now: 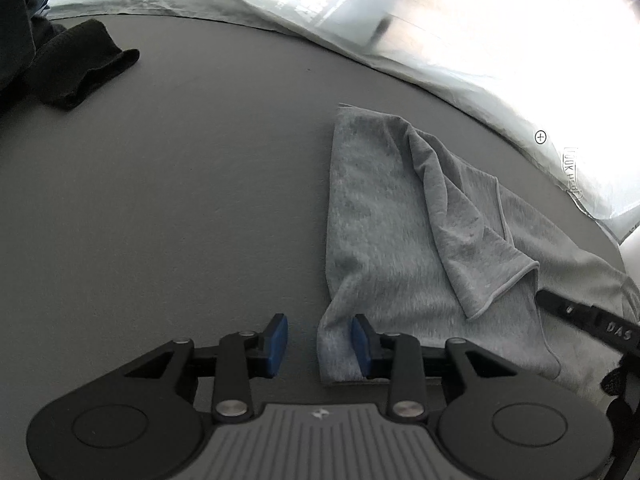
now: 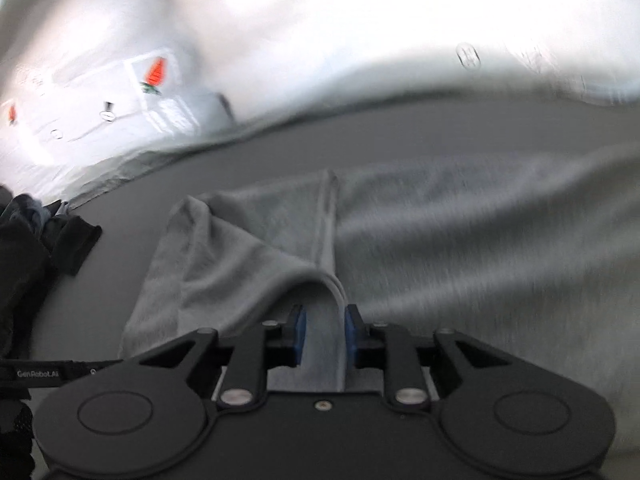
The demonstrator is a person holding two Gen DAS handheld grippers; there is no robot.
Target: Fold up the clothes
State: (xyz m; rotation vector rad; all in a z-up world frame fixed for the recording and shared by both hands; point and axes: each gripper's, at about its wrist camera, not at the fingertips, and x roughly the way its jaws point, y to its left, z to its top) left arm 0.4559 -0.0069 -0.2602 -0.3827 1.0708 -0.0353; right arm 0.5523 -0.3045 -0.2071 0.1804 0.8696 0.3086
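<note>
Far to the left of our left gripper, at the edge of the grey surface, lies a heap of dark clothes. Beyond it a pale crumpled sheet runs along the far rim of the surface, and past that the room is washed out by bright light, so we can make out little there. Our left gripper hovers over the surface with its blue pads apart; the near corner of the grey garment lies between them, against the right pad, but we cannot tell that they press it. The garment spreads ahead and to the right of this gripper, with a hemmed flap folded over its top.

In the right wrist view, the dark clothes sit to the far left of our right gripper. Its jaws stand narrowly apart with a raised, hemmed fold of the garment between the pads; whether they pinch it we cannot tell. The rest of the garment stretches away to the right, blurred.
</note>
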